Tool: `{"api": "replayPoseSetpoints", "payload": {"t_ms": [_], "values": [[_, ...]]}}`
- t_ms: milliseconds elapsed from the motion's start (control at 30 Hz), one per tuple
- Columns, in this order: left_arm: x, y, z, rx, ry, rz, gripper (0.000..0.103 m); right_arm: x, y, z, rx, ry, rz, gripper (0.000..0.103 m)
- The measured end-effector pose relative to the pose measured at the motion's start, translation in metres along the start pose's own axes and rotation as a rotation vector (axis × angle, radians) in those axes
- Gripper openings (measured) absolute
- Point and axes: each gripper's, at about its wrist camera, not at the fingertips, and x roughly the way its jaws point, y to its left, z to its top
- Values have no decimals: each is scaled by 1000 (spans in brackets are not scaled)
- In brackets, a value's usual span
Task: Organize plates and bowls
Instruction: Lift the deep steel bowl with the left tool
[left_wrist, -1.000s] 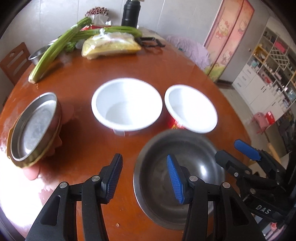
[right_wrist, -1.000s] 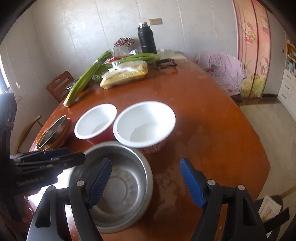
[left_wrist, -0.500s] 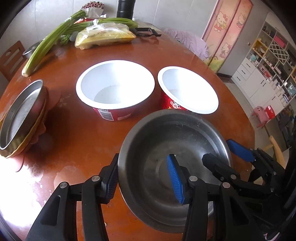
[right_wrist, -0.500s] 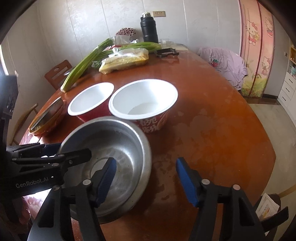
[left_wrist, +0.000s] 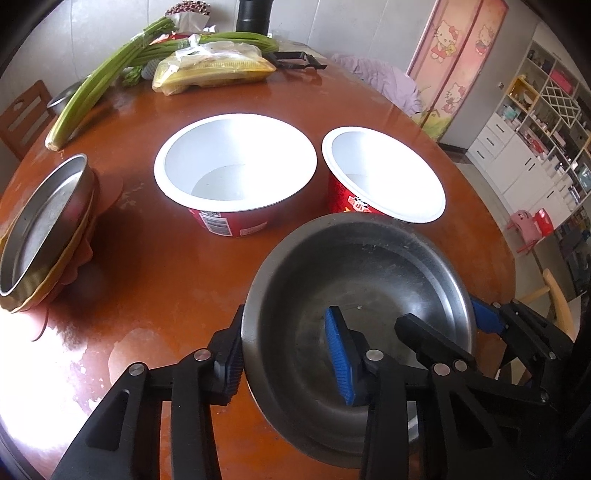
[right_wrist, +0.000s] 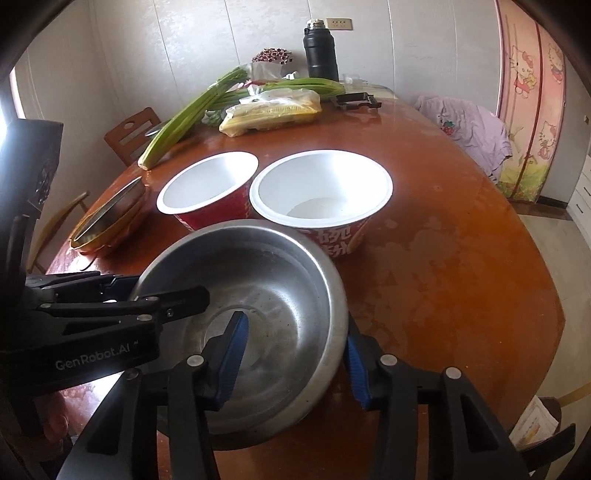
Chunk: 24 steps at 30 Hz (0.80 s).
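A steel bowl (left_wrist: 369, 280) (right_wrist: 280, 280) sits on the brown round table (left_wrist: 166, 280), nearest to me. My left gripper (left_wrist: 286, 332) (right_wrist: 162, 288) straddles its left rim, one finger outside and one inside. Its jaws are closing, and the inner pad still stands off the wall. My right gripper (right_wrist: 295, 328) (left_wrist: 439, 314) is shut on the opposite rim. Behind the steel bowl stand a large white paper bowl (left_wrist: 236, 162) (right_wrist: 321, 184) and a smaller one (left_wrist: 384, 173) (right_wrist: 207, 181). A steel dish (left_wrist: 44, 221) (right_wrist: 110, 218) lies on stacked plates at the left.
Green stalks (left_wrist: 107, 77), a yellow bag (left_wrist: 214, 68) and a black flask (right_wrist: 320, 55) lie at the far side of the table. A wooden chair (right_wrist: 129, 133) stands at the far left. A cloth-draped chair (right_wrist: 469, 125) is at the right. The table's edge curves close on the right.
Both grippers came down and forward onto the steel bowl. The right jaws narrowed onto its right rim. The left jaws moved over the left rim and narrowed a little.
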Motion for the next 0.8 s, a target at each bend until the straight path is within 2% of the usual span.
{"api": "replayPoseSetpoints", "payload": {"t_ms": [267,800], "values": [[-8,5,-2,-13,-3,0,41,-6,5,1,-6,3,6,50],[-44,45,-23,-81,-52,23,41,-20,54,7,-94,-29,41,50]]}}
